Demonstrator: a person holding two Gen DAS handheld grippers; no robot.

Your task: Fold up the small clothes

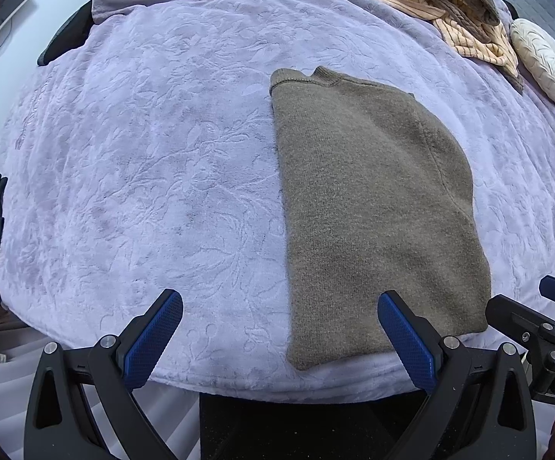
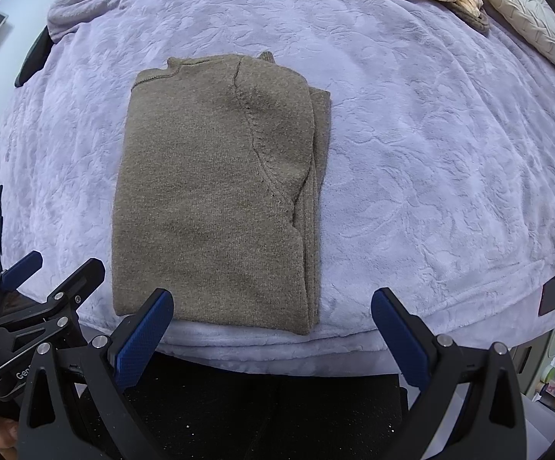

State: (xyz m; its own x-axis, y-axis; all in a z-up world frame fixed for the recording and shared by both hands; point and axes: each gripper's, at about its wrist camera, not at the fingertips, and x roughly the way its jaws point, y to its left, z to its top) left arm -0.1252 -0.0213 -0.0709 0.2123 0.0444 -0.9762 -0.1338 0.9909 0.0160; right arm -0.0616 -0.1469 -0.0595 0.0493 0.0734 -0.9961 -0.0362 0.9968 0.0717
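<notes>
The brown sweater (image 2: 216,191) lies folded into a long strip on the bed (image 2: 431,153) just ahead of both tools, left tool (image 1: 279,339) and right tool (image 2: 271,335) spread wide and empty, so next I think they pinch its near edge and fold it away.

We saw both views evenly and softly lit, with no glare and only faint shadow along the near hem of the brown sweater (image 1: 377,207). Around it the lilac blanket (image 1: 143,153) bulged under strong fisheye distortion, its edges curving into dark corner vignettes. Focus stayed crisp on the sweater's knit.
</notes>
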